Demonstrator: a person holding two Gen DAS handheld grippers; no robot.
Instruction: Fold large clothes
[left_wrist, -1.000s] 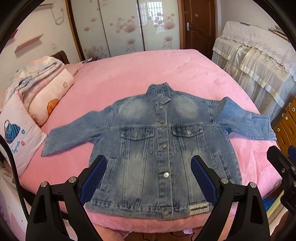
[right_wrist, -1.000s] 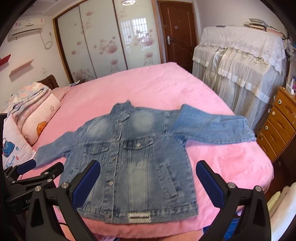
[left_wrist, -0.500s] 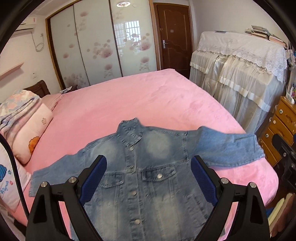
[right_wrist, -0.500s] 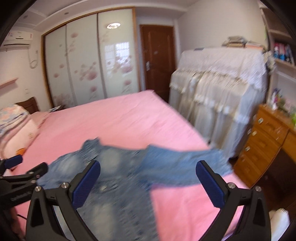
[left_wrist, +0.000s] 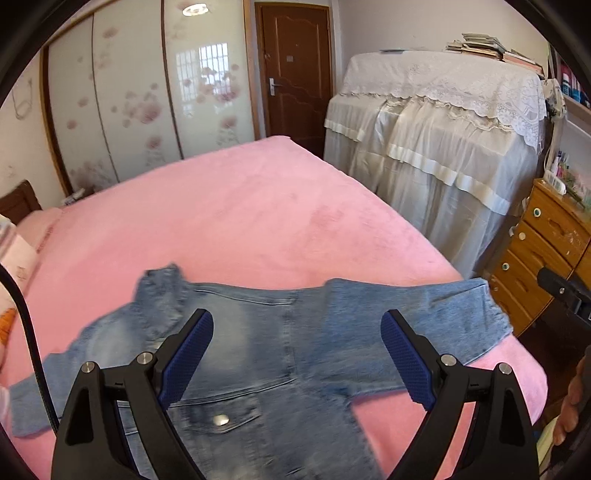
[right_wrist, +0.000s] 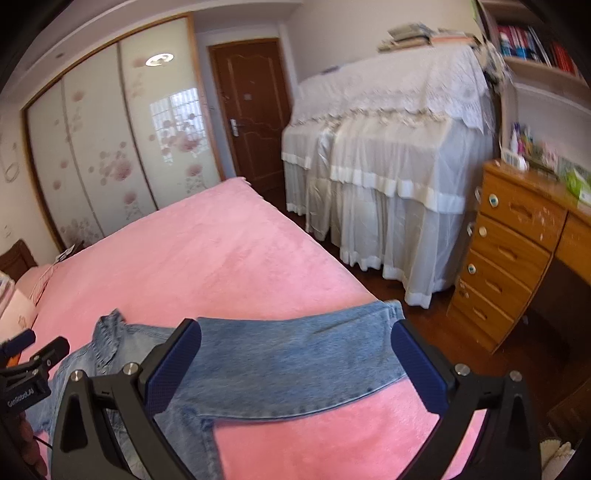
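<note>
A light blue denim jacket (left_wrist: 273, 354) lies spread flat, front up, on the pink bed (left_wrist: 229, 206). My left gripper (left_wrist: 297, 354) hovers open above the jacket's chest and right shoulder, nothing between its blue pads. In the right wrist view the jacket's right sleeve (right_wrist: 295, 354) stretches toward the bed's right edge, cuff near the corner. My right gripper (right_wrist: 295, 365) stands open over that sleeve, holding nothing. The collar (right_wrist: 109, 332) shows at the left, with the left gripper's tip (right_wrist: 35, 354) beside it. The jacket's hem is out of view.
A lace-covered piece of furniture (left_wrist: 436, 125) stands right of the bed. A wooden chest of drawers (right_wrist: 517, 251) sits at the far right. Sliding wardrobe doors (left_wrist: 140, 103) and a brown door (left_wrist: 295, 70) fill the back wall. A person's hand (left_wrist: 570, 402) shows at the right edge.
Both grippers have swung to the right and moved forward over the jacket, from its lower hem toward the chest and right sleeve. Both stay open.
</note>
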